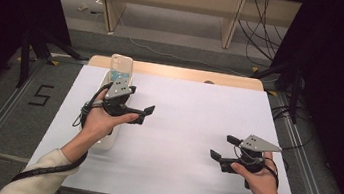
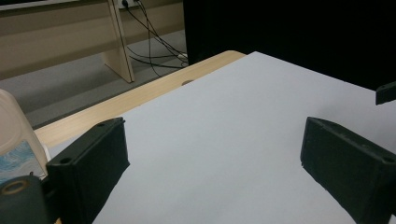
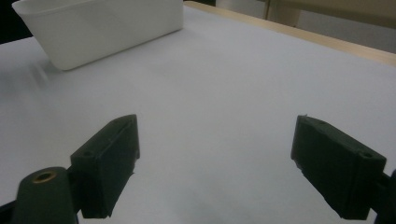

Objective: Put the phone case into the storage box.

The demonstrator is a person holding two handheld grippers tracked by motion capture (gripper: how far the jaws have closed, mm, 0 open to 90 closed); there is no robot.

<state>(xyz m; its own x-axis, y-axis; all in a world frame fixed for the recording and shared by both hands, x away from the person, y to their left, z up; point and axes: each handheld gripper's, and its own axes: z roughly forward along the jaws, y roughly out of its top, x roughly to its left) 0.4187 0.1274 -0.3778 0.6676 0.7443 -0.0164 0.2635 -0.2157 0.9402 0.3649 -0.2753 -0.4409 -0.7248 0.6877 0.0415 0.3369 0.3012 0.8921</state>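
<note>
Phone case [image 1: 121, 67], cream with a blue picture on it: stands upright at the far end of the white tub [image 1: 106, 144], top edge poking above the rim. Looks to lean on the tub's far wall, though can't say for sure.

Tub's long axis: runs straight away from the person's side of the table, so the case sits at the end farthest from the forearms.

Left gripper [image 1: 141, 100]: hovers over the tub's middle, just short of the case, jaws spread wide with nothing between them. Points off to the right of the tub, across the bare white sheet [image 1: 192, 120], not at the case. Puts the case behind and to the left of the jaws, as the left gripper view confirms: case [image 2: 14, 135] at the frame's left edge, outside the left jaw, sheet alone between the 2 jaws of the left gripper [image 2: 212, 154]. Judged need: swing toward the tub's far end before any closing.

Right gripper [image 1: 222, 146]: well to the right of the tub, low over the sheet, likewise wide open and empty [image 3: 215, 163]. Faces the tub [image 3: 107, 28] side-on, far the more distant of the 2.

Hard to make out: tub's inside, covered by the left hand [image 1: 101, 120] in the high view; case's lower half, hidden below the rim; case cut off in the left gripper view.
</note>
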